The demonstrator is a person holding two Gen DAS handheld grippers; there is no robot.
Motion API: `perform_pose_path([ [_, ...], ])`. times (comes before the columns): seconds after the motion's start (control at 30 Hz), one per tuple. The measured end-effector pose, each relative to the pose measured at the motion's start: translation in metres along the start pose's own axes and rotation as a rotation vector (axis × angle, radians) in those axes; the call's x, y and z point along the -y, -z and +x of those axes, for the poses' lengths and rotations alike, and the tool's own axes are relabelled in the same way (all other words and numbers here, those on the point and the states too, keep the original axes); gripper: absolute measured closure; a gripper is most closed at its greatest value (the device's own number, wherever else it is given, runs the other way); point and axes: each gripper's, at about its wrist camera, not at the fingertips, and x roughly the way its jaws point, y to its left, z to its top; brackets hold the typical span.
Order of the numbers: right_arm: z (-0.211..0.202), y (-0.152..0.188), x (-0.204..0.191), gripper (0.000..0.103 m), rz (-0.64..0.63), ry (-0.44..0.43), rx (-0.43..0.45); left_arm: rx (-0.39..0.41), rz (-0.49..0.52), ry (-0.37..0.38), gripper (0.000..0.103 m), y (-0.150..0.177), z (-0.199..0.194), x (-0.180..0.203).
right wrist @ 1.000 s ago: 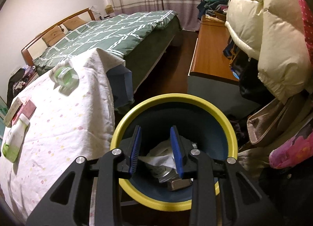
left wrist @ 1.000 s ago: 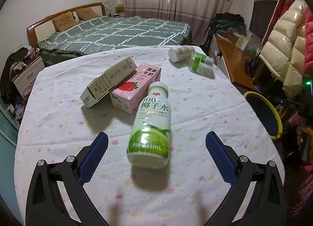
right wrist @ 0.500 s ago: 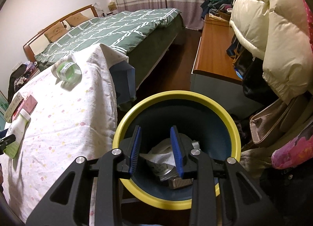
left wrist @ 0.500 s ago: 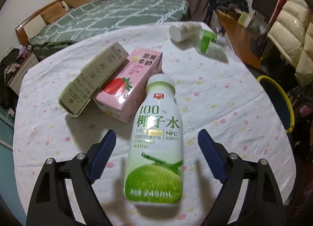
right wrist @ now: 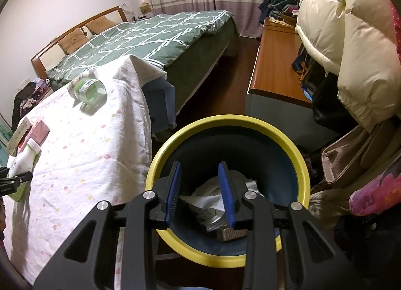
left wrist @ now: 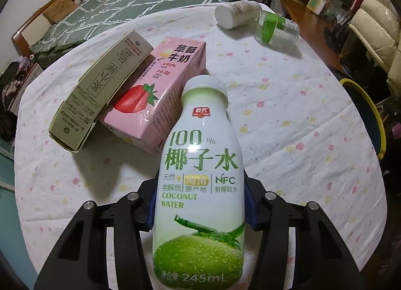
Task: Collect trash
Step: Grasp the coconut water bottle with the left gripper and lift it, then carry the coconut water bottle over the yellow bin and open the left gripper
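Left gripper (left wrist: 199, 211): closing around coconut water bottle (left wrist: 200, 189) lying on table (left wrist: 288, 139).
Right gripper (right wrist: 200, 194): partly parted, empty, above yellow-rimmed bin (right wrist: 250, 124).

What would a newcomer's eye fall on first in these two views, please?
The big coconut water bottle fills the middle of the left wrist view, lying on the dotted tablecloth between the closing fingers of the left gripper. Behind it lean a pink strawberry milk carton and an olive box. In the right wrist view, the right gripper hovers over the yellow-rimmed bin.
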Motion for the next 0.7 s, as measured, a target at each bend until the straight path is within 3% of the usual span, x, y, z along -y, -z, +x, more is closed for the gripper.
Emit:
perform_pose_path([
  [0.43, -0.017, 0.008, 0.0, 0.073, -0.001, -0.025, 0.031, 0.098, 0.073, 0.048, 0.052, 0.016, -0.045, 0.038],
  [0.7, -0.042, 0.027, 0.018, 0.073, 0.016, -0.003, 0.068, 0.153, 0.199, 0.144, 0.052, 0.0, -0.07, 0.113],
])
